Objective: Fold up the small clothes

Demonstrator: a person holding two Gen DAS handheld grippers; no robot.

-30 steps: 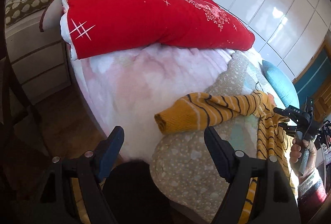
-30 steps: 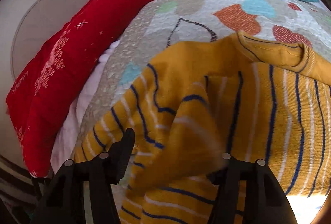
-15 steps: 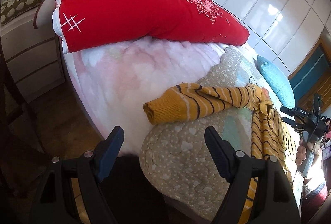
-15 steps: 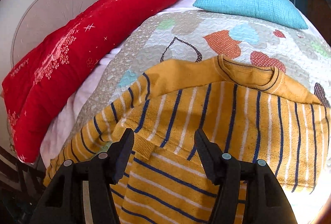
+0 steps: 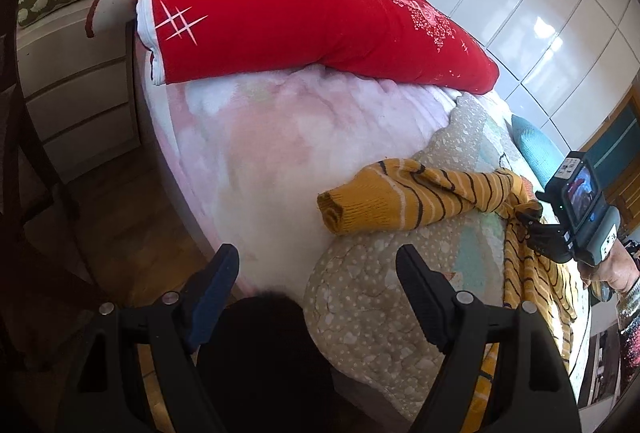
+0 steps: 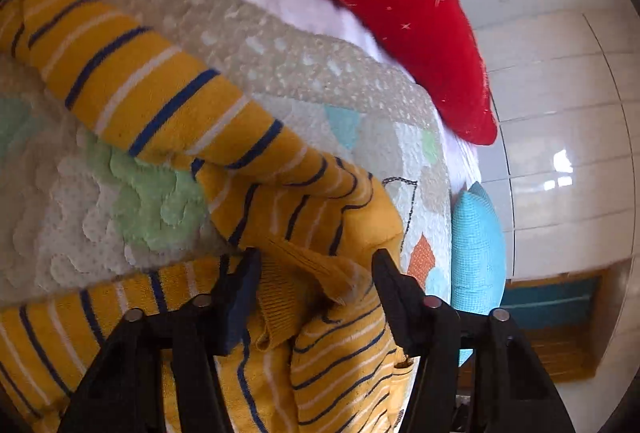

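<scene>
Nearest the sweater, the right hand-held gripper (image 6: 314,273) sits at the shoulder, fingers spread wide with bunched knit between them but not pinched. The yellow striped sweater (image 5: 420,193) lies on the patterned quilt (image 5: 380,293) of the bed. Its sleeve (image 5: 360,203) stretches out from the shoulder, long axis running away from the right hand-held gripper toward the cuff (image 5: 334,209), which rests by the quilt's edge next to the pink blanket (image 5: 280,137). The left hand-held gripper (image 5: 318,293) hangs off the sweater, wide and empty, with the cuff ahead of it and slightly to its right. It is probably the nearer one to the cuff, so folding the sleeve inward likely falls to it. Beyond the sweater lies the red duvet (image 5: 300,13).
</scene>
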